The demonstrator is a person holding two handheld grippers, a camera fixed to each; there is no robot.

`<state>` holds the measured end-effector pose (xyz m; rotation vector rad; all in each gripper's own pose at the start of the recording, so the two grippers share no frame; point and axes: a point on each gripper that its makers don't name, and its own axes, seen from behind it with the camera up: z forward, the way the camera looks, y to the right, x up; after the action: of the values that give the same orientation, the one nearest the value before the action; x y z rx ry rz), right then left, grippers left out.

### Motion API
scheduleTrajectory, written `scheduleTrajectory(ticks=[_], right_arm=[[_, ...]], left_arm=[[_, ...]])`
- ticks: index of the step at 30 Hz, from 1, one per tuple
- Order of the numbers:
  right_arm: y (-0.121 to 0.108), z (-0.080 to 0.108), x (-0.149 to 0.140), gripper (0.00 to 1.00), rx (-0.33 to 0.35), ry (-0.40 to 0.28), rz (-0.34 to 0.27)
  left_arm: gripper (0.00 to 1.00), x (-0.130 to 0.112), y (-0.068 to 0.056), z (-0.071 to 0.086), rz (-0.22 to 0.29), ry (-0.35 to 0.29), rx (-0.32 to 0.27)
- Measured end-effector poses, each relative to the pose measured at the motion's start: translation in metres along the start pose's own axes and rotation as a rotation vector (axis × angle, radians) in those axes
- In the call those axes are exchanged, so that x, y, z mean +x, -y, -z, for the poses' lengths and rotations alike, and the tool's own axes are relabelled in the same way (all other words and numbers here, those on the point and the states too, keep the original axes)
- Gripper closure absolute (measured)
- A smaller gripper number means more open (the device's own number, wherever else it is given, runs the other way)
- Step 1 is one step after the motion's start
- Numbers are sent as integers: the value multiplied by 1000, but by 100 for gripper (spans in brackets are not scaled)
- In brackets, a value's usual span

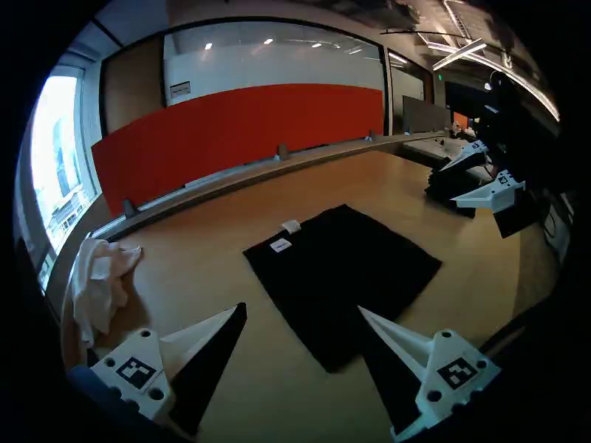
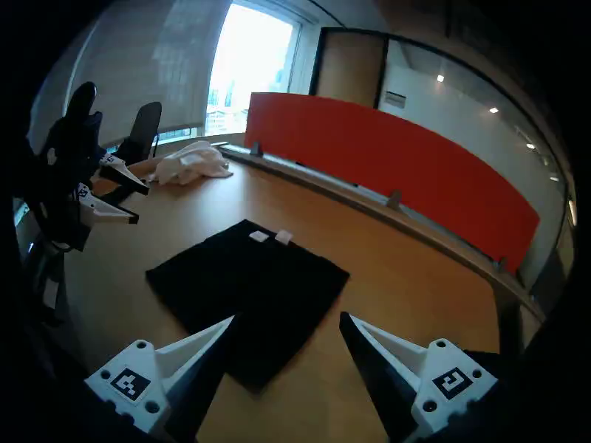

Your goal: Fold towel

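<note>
A black towel (image 1: 343,277) lies flat and folded on the wooden table (image 1: 221,244), with two small white tags (image 1: 287,236) at its far edge. My left gripper (image 1: 301,314) hovers open above the towel's near edge, nothing between its fingers. In the right gripper view the same black towel (image 2: 251,292) lies ahead, white tags (image 2: 268,236) on its far side. My right gripper (image 2: 288,321) hangs open over the towel's near side, holding nothing. The right gripper (image 1: 480,181) also shows far off across the table, and the left gripper (image 2: 111,192) far off at the left.
A crumpled white cloth (image 1: 100,284) lies at the table's left end, seen too as a white cloth (image 2: 188,164) near the window. A red partition (image 1: 244,133) runs along the table's far edge. Black chairs (image 2: 144,129) stand by the window.
</note>
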<state>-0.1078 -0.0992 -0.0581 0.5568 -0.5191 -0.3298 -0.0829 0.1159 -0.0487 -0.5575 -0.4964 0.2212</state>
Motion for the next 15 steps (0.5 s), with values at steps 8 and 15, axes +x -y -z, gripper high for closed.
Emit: scheduleTrajectory(ticks=[8, 15], right_arm=[[12, -18, -28, 0, 30, 50, -5], [23, -29, -54, 0, 58, 94, -17]], left_arm=[[0, -24, -6, -14, 5, 47, -23], [0, -44, -13, -22, 1, 92, -45]])
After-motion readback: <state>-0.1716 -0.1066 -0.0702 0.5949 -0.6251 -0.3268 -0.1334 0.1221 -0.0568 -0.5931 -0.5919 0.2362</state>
